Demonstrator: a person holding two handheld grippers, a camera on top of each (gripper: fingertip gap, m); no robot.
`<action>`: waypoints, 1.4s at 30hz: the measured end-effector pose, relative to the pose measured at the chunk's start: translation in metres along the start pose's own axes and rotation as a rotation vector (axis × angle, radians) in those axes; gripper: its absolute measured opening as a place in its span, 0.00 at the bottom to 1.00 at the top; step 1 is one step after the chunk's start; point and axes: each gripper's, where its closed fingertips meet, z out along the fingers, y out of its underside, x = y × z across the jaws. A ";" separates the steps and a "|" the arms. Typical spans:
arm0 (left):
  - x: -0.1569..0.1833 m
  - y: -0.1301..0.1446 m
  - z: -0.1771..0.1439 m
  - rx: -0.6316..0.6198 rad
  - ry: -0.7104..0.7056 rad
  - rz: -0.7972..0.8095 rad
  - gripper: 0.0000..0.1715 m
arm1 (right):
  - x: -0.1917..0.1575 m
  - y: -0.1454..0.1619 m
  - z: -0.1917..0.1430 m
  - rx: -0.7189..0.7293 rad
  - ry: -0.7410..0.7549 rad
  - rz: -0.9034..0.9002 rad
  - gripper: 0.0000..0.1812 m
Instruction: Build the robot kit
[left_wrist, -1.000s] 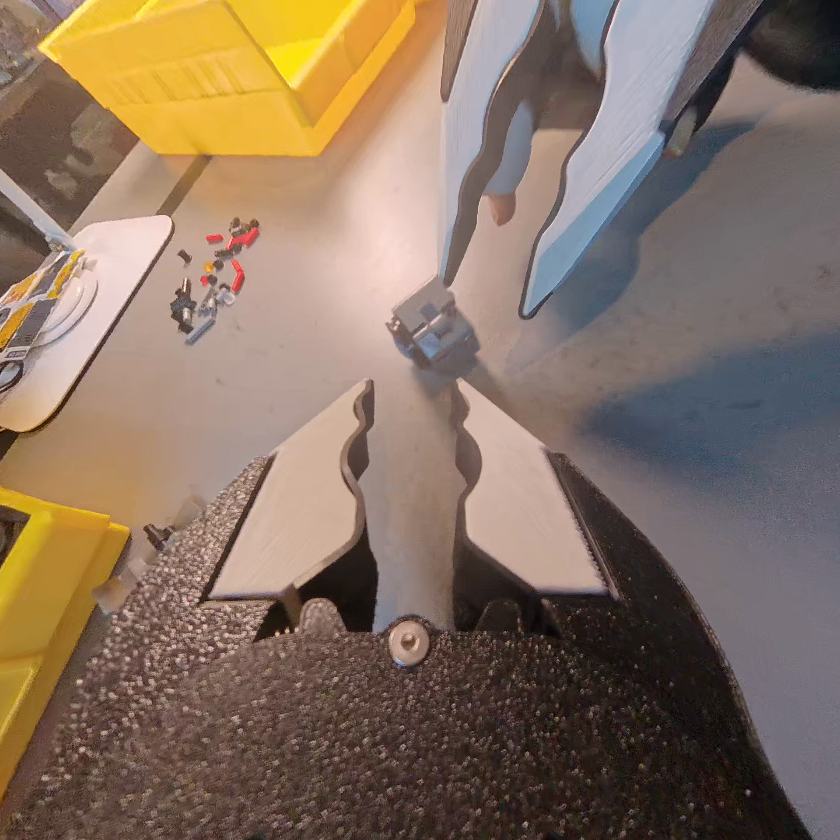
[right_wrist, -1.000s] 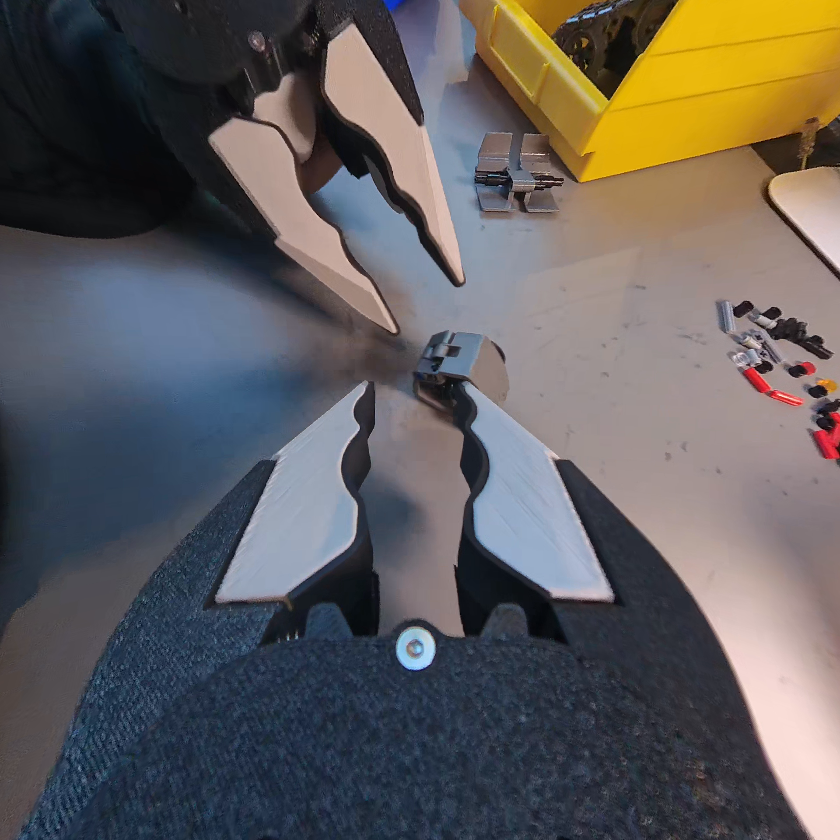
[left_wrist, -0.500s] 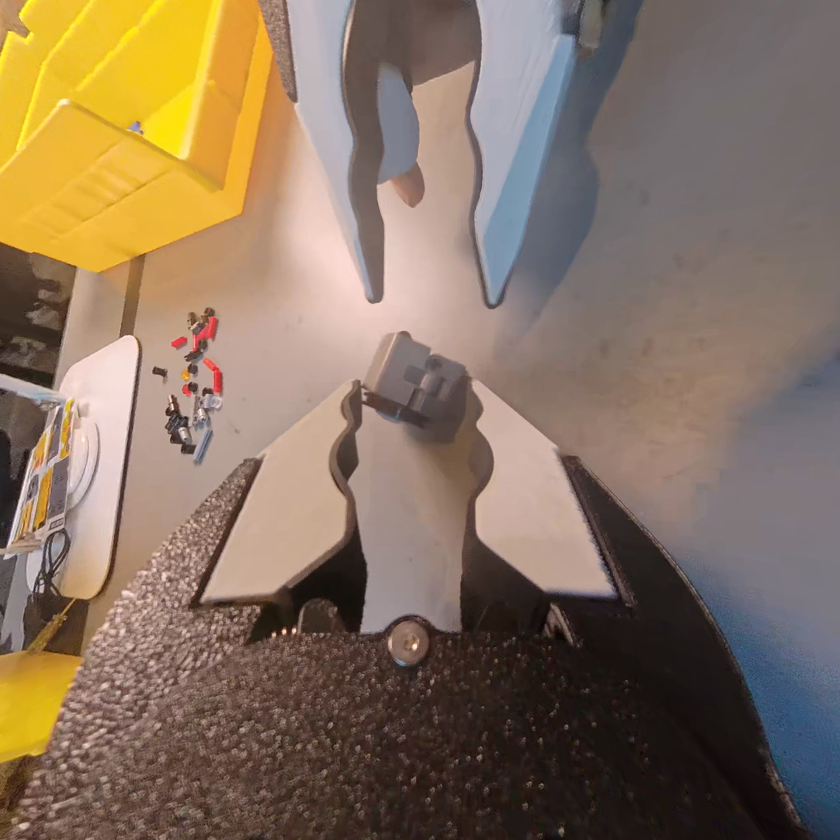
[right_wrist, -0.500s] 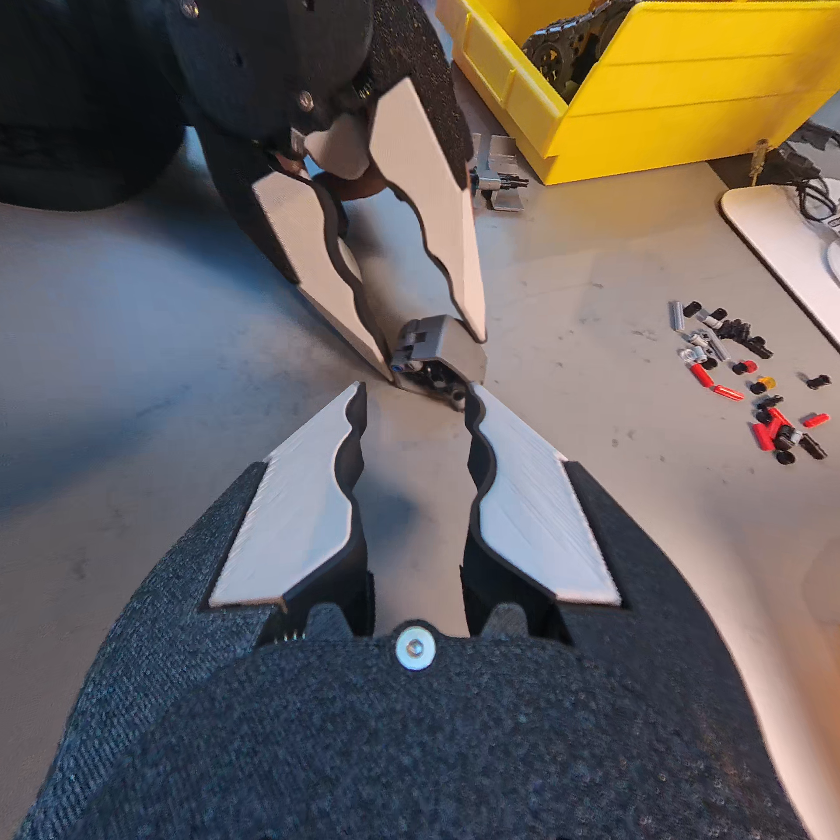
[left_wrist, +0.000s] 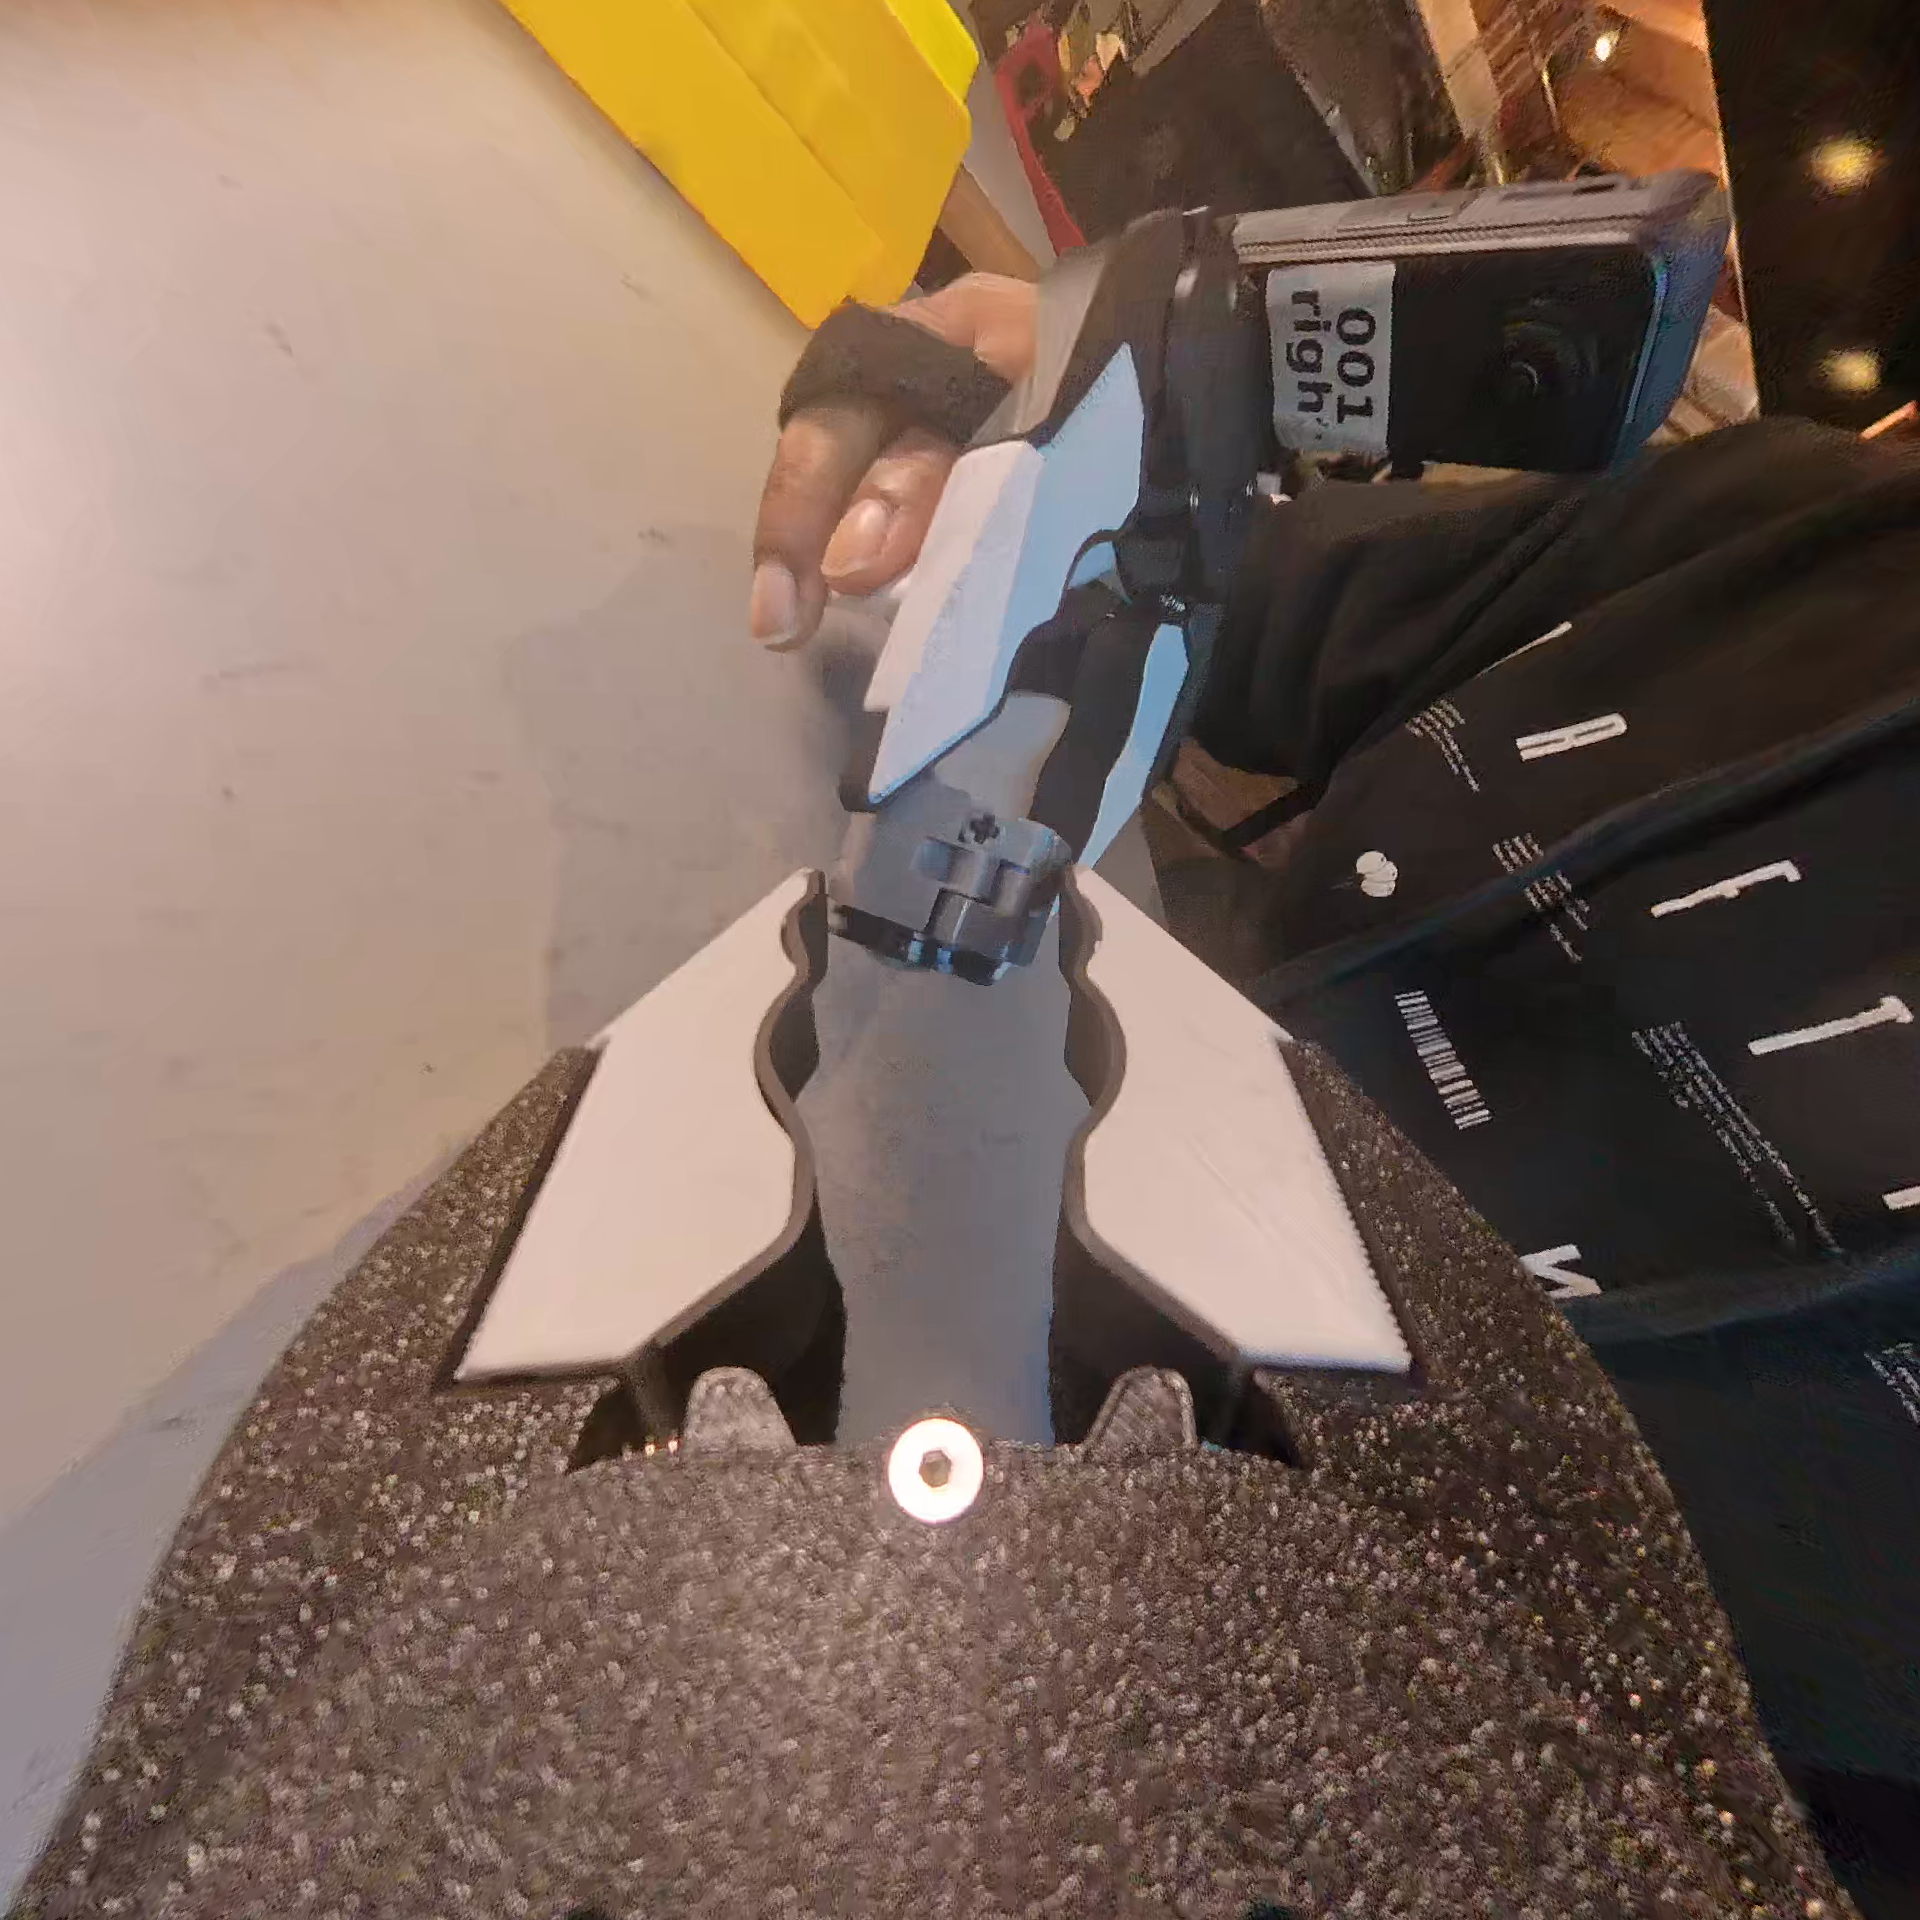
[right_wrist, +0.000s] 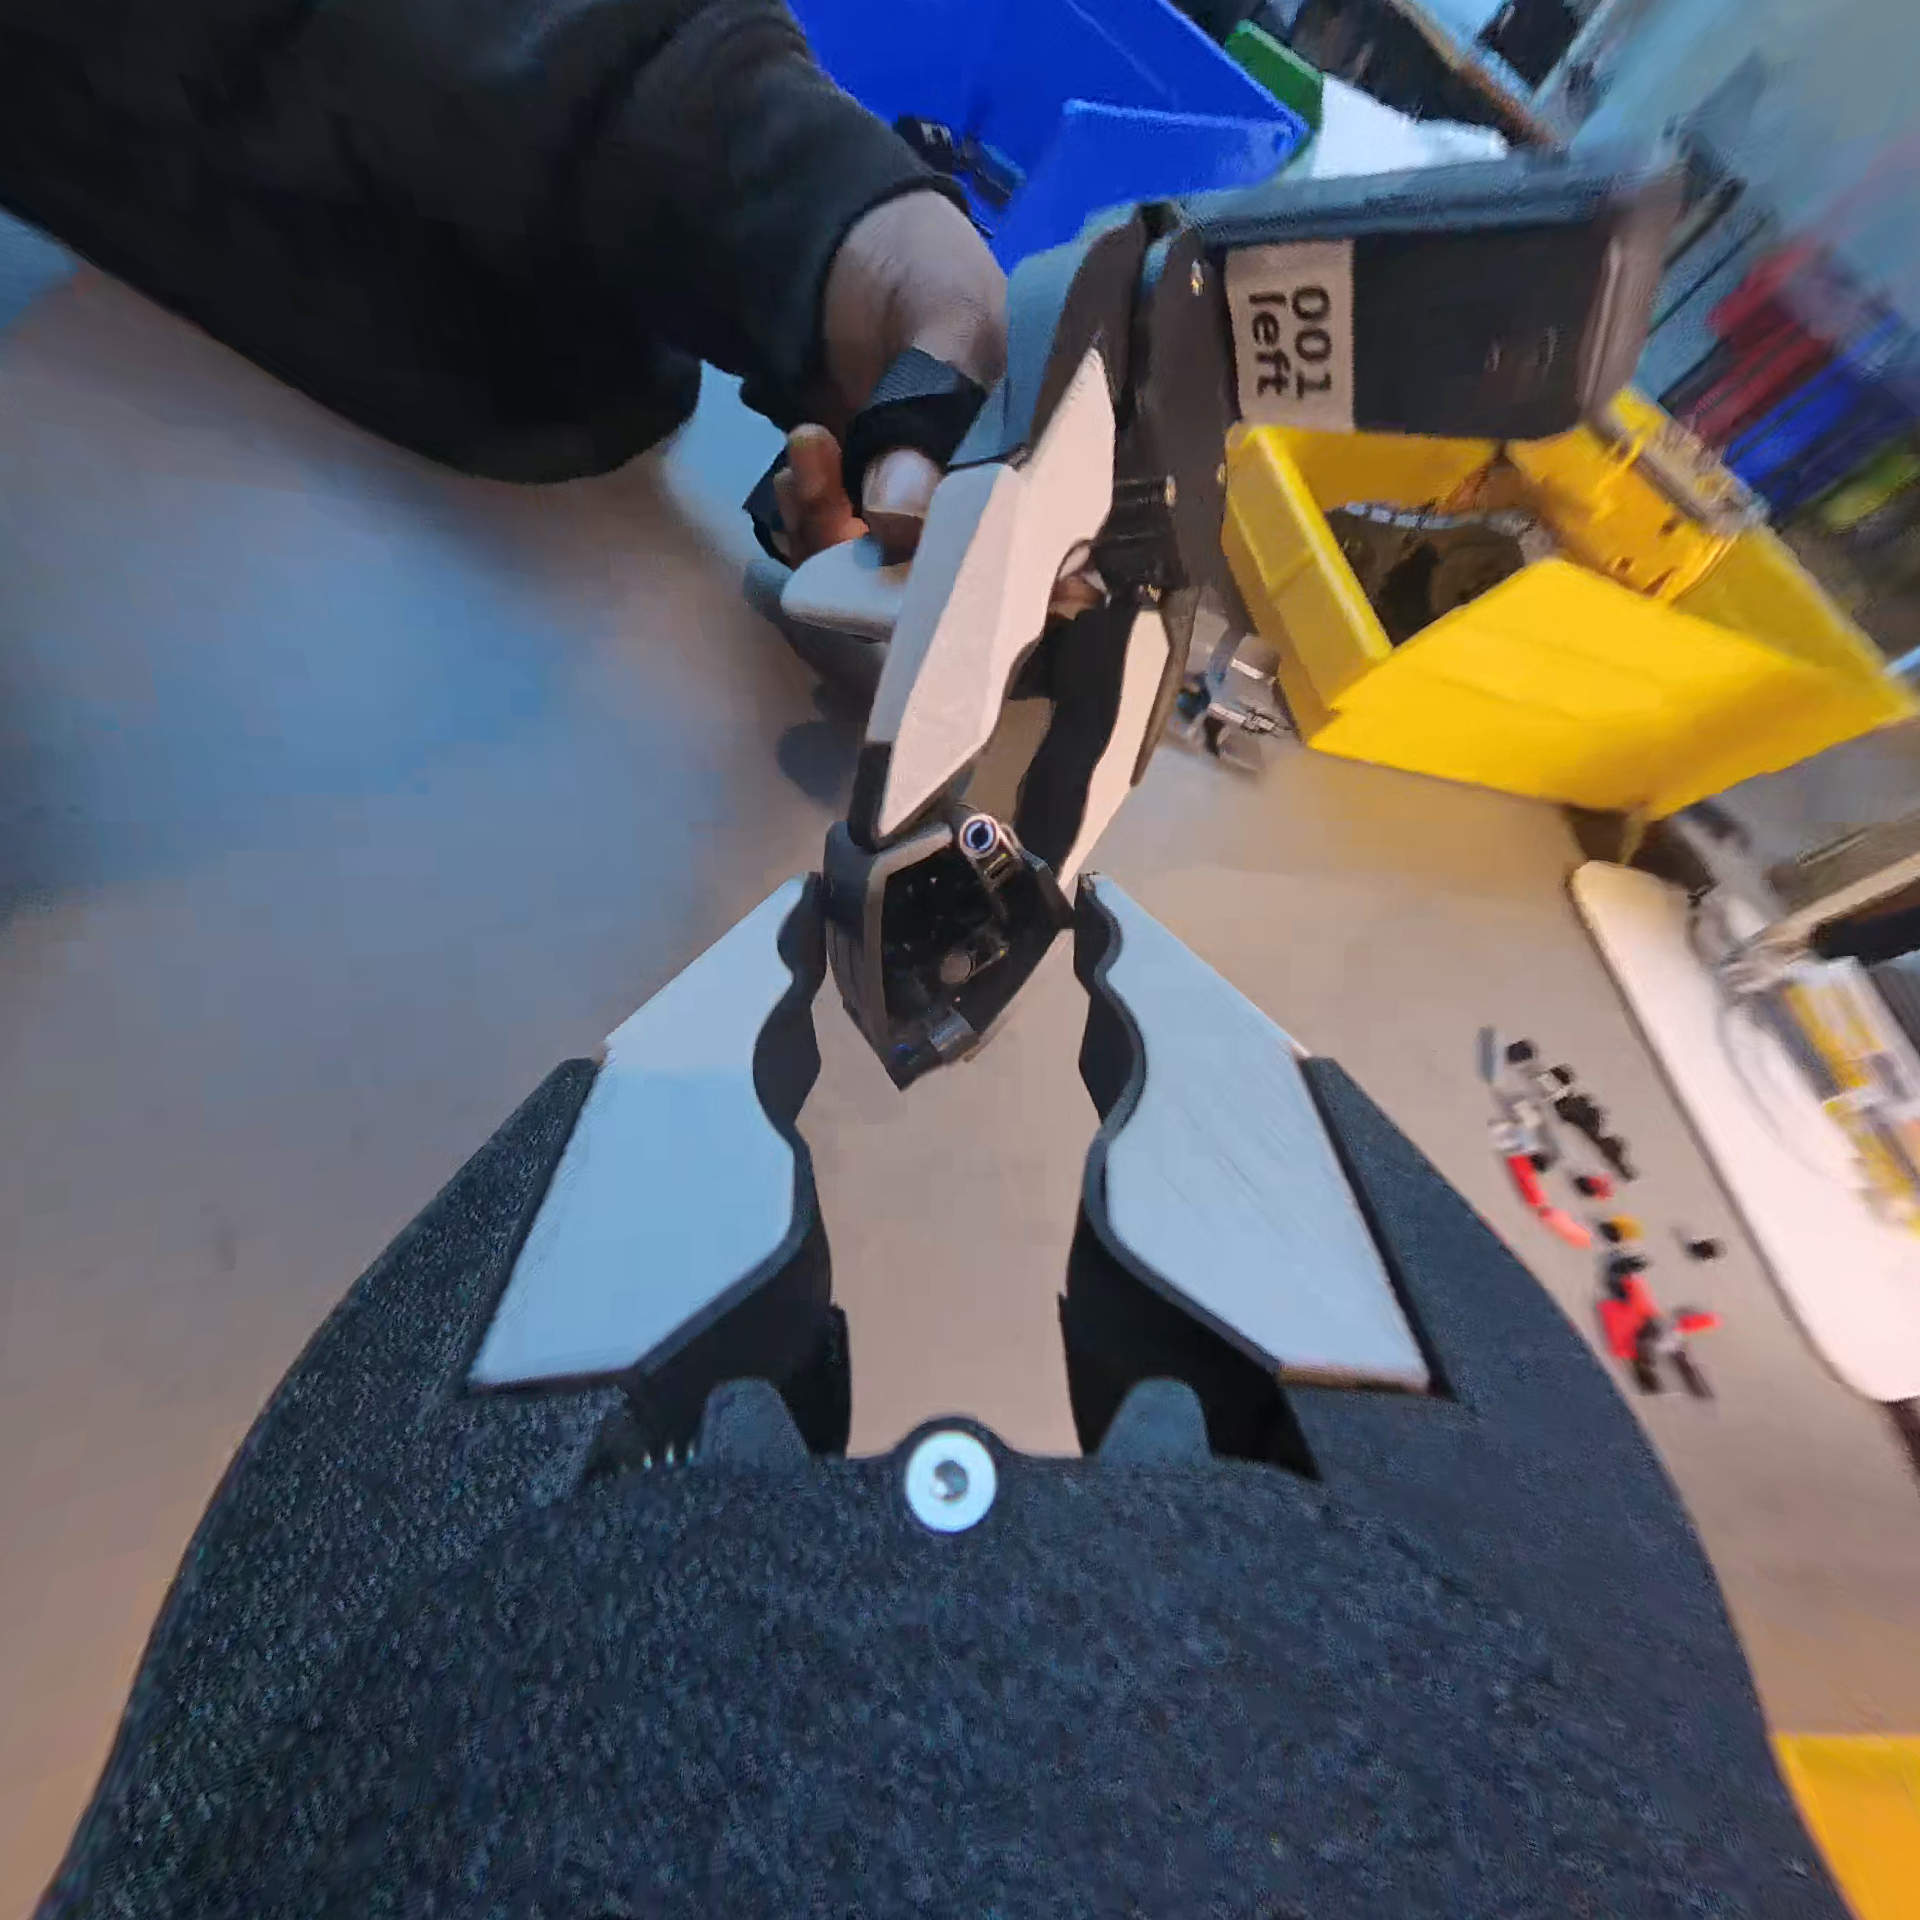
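yellow bin (right_wrist: 1558, 665) and scattered small red and black parts (right_wrist: 1600, 1205) sit on the table (right_wrist: 312, 935) off right, seen only in right wrist view. grey brick assembly (left_wrist: 951, 899) held off the table, pinched by left gripper (left_wrist: 940, 894) and right gripper (right_wrist: 945, 904), tips meeting nose to nose. gloved hand (left_wrist: 862, 488) grips the right one.

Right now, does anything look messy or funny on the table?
Yes. Small red and black pieces lie scattered loose on the table instead of in the yellow bin. Also, both grippers pinch one small grey block piece in mid-air.
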 end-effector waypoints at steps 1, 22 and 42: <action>-0.002 -0.003 -0.003 0.025 -0.014 0.009 0.25 | -0.001 0.003 0.001 -0.011 -0.036 0.085 0.26; -0.044 0.010 -0.004 -0.103 -0.532 0.392 0.26 | 0.015 0.053 0.010 -0.259 -0.036 0.530 0.32; -0.045 -0.018 -0.043 0.043 -0.744 0.497 0.35 | 0.010 0.057 -0.013 -0.319 -0.068 0.356 0.29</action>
